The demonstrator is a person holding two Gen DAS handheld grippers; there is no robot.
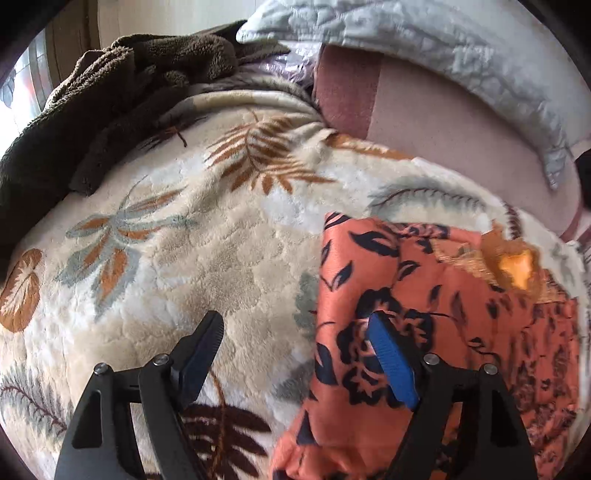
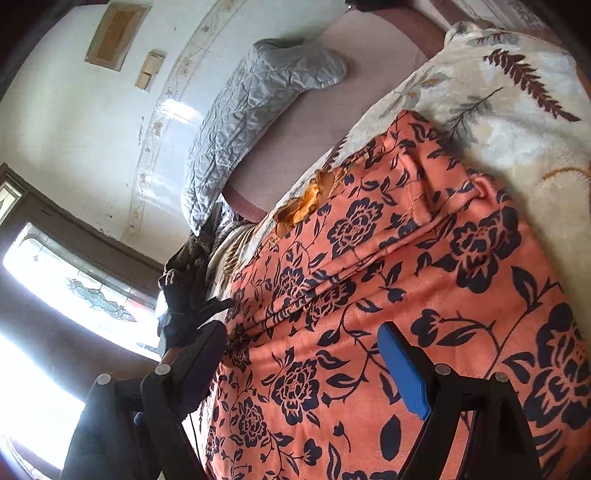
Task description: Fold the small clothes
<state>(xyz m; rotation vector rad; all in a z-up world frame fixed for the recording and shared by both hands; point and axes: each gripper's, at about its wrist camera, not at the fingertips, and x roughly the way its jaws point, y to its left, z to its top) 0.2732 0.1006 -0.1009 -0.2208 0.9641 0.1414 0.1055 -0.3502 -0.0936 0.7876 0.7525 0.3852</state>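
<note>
Both tongs [image 1: 295, 332] [image 2: 306, 339] gape over the flat orange floral garment [image 2: 369, 295].

One orange flowered garment [image 1: 424, 295] [image 2: 388, 277], with one yellow patch at collar [image 1: 517, 267] [image 2: 306, 201].
One cream leaf-print blanket [image 1: 184, 236] [image 2: 517, 74].
One brown fleece throw [image 1: 110, 96], bunched.
One grey quilted pillow [image 1: 461, 48] [image 2: 255, 103].
One pink sheet [image 1: 443, 129] [image 2: 314, 129].
Two hand-held grippers: left hand-held gripper [image 1: 293, 334], right hand-held gripper [image 2: 301, 341]; two fingers each, one black pad and one blue pad per pair.
One window [image 2: 74, 280].
Two small panels on wall [image 2: 116, 35] [image 2: 149, 70].
</note>
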